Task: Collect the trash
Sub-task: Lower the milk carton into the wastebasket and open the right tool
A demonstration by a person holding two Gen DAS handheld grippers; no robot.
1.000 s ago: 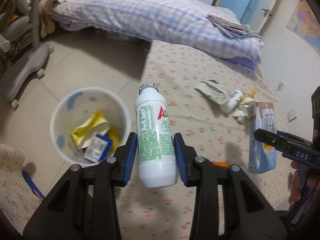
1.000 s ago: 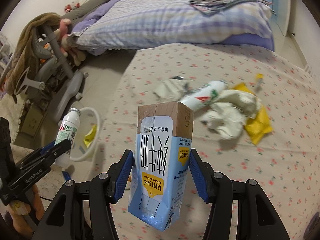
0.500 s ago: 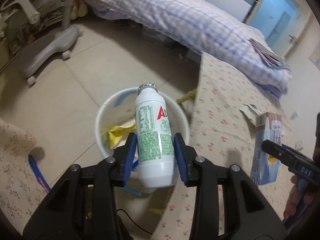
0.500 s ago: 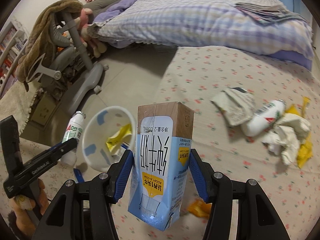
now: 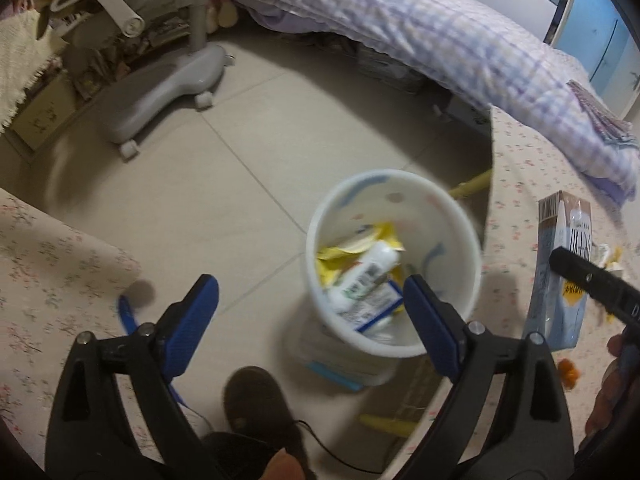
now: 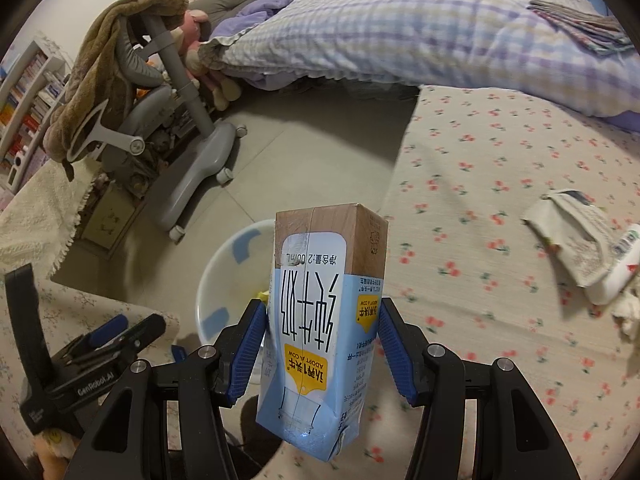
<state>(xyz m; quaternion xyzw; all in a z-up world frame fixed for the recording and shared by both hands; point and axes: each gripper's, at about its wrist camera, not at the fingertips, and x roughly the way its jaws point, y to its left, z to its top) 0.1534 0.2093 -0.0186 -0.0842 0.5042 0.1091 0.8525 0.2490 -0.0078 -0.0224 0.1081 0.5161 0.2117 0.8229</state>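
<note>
Now the white drink bottle (image 5: 362, 276) lies on its side inside the white bin (image 5: 460, 216), on top of yellow wrappers (image 5: 352, 240). My left gripper (image 5: 312, 312) hangs over the near rim with its jaws just sprung wide apart and nothing between the blue pads. My right gripper (image 6: 322, 350) is clamped on the blue milk carton (image 6: 324, 304), a pad pressed to each side, and the carton stands upside down, its brown end farthest from me, in front of the bin. The bin stands on the tiled floor (image 5: 208, 168) beside the edge of the flowered tablecloth (image 6: 500, 208), where crumpled paper (image 6: 572, 236) and another bottle (image 6: 618, 268) lie to the right.
</note>
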